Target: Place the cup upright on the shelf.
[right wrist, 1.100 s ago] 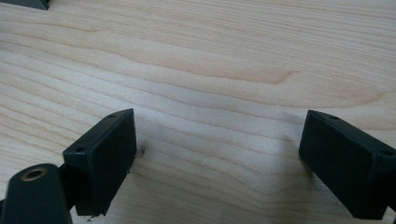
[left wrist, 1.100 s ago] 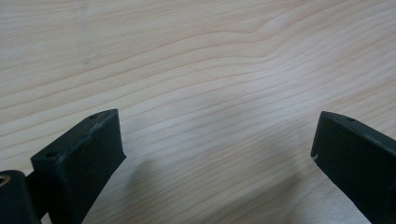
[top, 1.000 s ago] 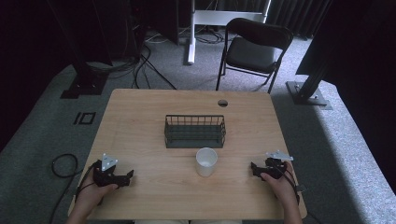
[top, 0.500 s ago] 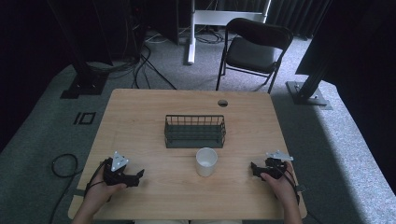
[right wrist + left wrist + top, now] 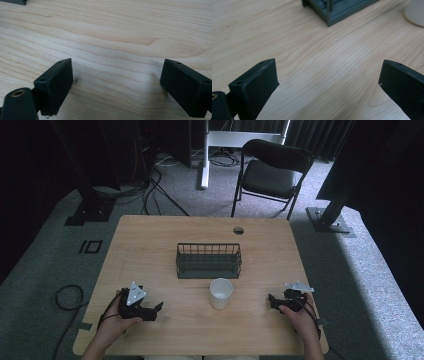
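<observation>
Grey carpet runs under a light wooden table [image 5: 150, 245], with dark curtains closing off the room behind it.

On the near left part of the table, the left tool [image 5: 157, 308] sits in the person's left hand [image 5: 120, 317], its jaws pointing toward the middle of the table and a grey three-cornered plate on top. In the left gripper view its two black jaws stand wide apart with nothing but bare wood grain between them. Beyond them, a corner of the wire basket [image 5: 337, 10] shows at the top, and the blurred white edge of the cup [image 5: 415, 12] at the upper right.

On the near right part of the table, the right tool [image 5: 272, 300] is held in the right hand [image 5: 297, 315], jaws aimed leftward toward the cup. In the right gripper view its jaws are also spread wide over the bare table, gripping nothing.

Between the two tools, slightly nearer the right one and well apart from both, the white cup [image 5: 221, 293] stands upright with its mouth open to the camera. Just behind it sits the dark wire basket [image 5: 209, 261], rectangular, close to the cup; whether they touch I cannot tell. A round cable hole [image 5: 238, 230] lies near the far edge of the table.

Farther off, a black folding chair [image 5: 272, 170] stands on the carpet behind the table, cables [image 5: 155, 180] trail across the floor at the upper left, and a loop of cable [image 5: 67, 297] lies on the floor beside the table's left edge.
</observation>
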Demonstrator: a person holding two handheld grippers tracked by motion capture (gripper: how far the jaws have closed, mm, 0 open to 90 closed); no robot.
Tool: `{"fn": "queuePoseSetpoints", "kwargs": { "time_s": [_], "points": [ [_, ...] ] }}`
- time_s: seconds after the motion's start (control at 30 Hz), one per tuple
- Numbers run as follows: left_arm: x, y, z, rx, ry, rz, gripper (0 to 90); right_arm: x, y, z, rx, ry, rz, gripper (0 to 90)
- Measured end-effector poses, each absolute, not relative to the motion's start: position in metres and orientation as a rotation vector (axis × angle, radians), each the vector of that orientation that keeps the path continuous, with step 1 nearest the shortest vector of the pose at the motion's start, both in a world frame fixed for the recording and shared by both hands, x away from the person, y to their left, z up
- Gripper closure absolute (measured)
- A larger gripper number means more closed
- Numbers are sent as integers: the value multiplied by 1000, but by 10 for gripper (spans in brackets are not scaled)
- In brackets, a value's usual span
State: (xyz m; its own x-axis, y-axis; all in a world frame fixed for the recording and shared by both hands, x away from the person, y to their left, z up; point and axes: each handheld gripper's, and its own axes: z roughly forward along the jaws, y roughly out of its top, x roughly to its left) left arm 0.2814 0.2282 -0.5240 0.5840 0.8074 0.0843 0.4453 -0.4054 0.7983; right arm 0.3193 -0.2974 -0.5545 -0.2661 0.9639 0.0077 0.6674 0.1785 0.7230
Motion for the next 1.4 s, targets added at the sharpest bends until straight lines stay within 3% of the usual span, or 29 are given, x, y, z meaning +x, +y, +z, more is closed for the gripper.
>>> {"fn": "queuePoseSetpoints", "kwargs": {
  "time_s": [1.4],
  "points": [
    [290, 119, -505, 2055, 615, 404, 27, 319, -297, -554, 1531, 2004, 865, 107]
  ]
}}
